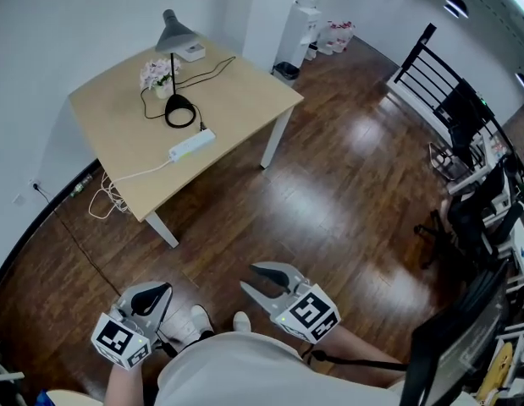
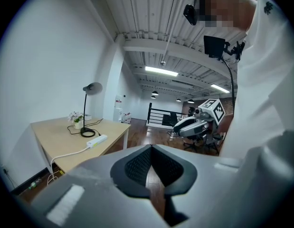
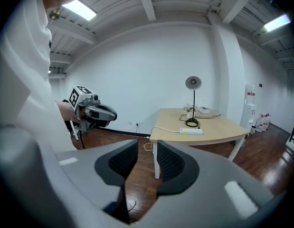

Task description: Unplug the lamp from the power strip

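Above a dark wooden floor (image 1: pixel 346 201), well short of the desk, both tools hang low by the person's body. The left tool (image 1: pixel 162 289) has its jaws pressed together, holding nothing. The right tool (image 1: pixel 249 276) has its jaws a modest way apart, with nothing between them. Well ahead, on the light wooden desk (image 1: pixel 236 91), the black lamp with a grey shade (image 1: pixel 175 34) stands upright, its round base just beside one end of the white power strip (image 1: pixel 192 145). A small pot of pink flowers (image 1: pixel 158 76) sits near the lamp.
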The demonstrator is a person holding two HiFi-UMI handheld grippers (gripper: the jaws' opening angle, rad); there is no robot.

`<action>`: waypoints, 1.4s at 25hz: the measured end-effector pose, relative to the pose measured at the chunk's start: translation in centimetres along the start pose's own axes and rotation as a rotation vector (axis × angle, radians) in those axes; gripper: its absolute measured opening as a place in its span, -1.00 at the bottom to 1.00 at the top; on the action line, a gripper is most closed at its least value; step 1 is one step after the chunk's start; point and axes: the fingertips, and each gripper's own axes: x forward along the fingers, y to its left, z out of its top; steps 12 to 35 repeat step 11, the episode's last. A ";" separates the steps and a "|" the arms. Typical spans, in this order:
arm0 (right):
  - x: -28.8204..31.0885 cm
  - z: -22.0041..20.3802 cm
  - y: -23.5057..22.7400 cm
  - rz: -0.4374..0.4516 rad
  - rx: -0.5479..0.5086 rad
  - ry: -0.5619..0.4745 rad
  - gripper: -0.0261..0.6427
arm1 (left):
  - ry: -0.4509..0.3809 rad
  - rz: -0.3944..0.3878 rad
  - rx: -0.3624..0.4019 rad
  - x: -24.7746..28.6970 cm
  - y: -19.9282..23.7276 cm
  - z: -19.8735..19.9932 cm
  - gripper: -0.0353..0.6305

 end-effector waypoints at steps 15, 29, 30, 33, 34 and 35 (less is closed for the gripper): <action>0.0 -0.2 0.5 0.005 -0.006 0.012 -0.55 | 0.002 -0.001 -0.008 -0.1 -0.2 -0.7 -0.88; 0.0 -0.2 0.5 0.005 -0.006 0.012 -0.55 | 0.002 -0.001 -0.008 -0.1 -0.2 -0.7 -0.88; 0.0 -0.2 0.5 0.005 -0.006 0.012 -0.55 | 0.002 -0.001 -0.008 -0.1 -0.2 -0.7 -0.88; 0.0 -0.2 0.5 0.005 -0.006 0.012 -0.55 | 0.002 -0.001 -0.008 -0.1 -0.2 -0.7 -0.88; 0.0 -0.2 0.5 0.005 -0.006 0.012 -0.55 | 0.002 -0.001 -0.008 -0.1 -0.2 -0.7 -0.88; 0.0 -0.2 0.5 0.005 -0.006 0.012 -0.55 | 0.002 -0.001 -0.008 -0.1 -0.2 -0.7 -0.88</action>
